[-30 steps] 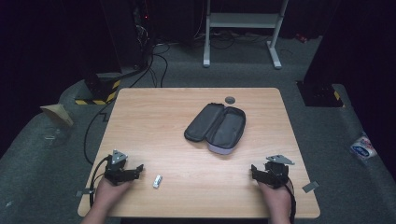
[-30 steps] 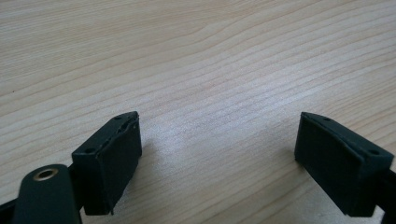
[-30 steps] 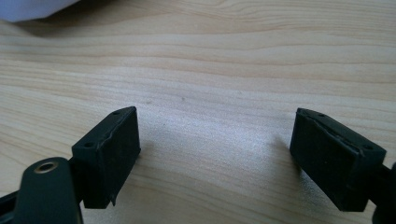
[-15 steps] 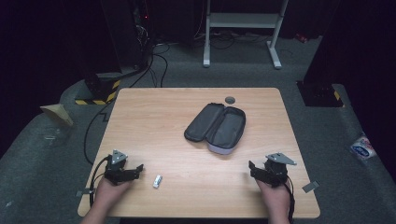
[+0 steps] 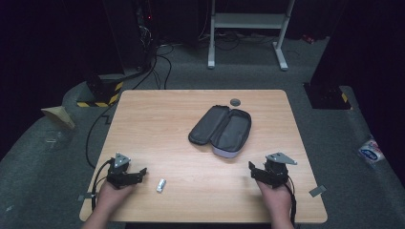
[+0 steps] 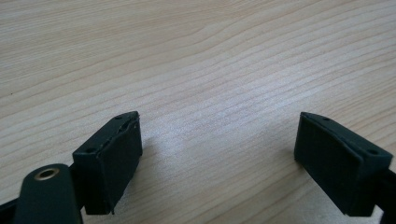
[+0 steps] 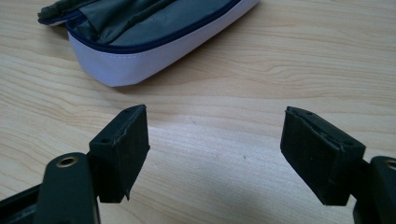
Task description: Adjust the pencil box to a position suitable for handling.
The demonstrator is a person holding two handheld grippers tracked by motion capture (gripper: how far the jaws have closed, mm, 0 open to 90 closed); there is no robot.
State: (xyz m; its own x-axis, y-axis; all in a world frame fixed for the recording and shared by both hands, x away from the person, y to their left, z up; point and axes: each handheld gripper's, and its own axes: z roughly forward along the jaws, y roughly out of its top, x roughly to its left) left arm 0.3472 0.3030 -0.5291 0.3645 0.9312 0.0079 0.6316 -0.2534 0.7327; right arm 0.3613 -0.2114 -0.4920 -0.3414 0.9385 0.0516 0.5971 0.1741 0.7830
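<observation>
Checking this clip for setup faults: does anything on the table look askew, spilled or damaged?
Nothing stands out. The pouch lies unzipped and open mid-table, a small white item lies apart near the front edge, nothing spilled.

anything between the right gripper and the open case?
Nothing. In the right gripper view, only bare table lies between the right gripper and the open case; the high view agrees.
</observation>
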